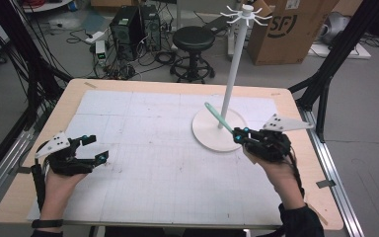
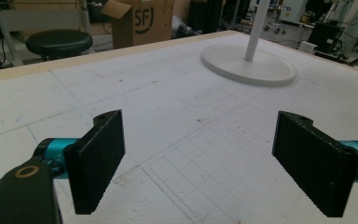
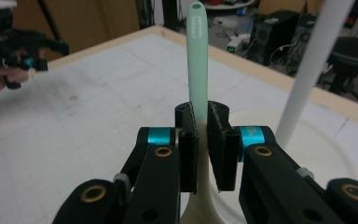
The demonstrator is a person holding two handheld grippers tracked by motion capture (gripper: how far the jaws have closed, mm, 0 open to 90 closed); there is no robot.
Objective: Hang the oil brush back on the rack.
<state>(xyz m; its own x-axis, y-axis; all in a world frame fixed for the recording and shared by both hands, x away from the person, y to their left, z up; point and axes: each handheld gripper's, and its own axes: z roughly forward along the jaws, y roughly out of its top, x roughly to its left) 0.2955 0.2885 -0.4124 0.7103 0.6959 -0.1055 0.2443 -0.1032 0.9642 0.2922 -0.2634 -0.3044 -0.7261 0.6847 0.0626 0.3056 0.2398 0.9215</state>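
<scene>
White rack stand (image 1: 231, 74) stood on the bench's far right, round base (image 1: 205, 131) flat on the mat, pole upright, hook arms (image 1: 246, 16) at the top. Pole rose just beside the spatula (image 1: 217, 117) tip in the high view, right of it in the right gripper view. Bench (image 1: 79, 91) was light wood, covered by a white gridded mat (image 1: 153, 148), scuffed in places. Behind it: black stool (image 1: 193, 39), PC towers (image 1: 128, 29) with loose cables on the floor, cardboard box (image 1: 286, 29), black frame struts either side.

Right gripper (image 1: 238, 134) was clamped narrow on a mint-green spatula, pads pinching its neck where the green handle meets the pale blade end; handle pointed up and away toward the pole, held clear above the base. Left gripper (image 1: 94, 148) sat wide open near the left edge, nothing between its pads (image 2: 98, 158), just above the mat.
</scene>
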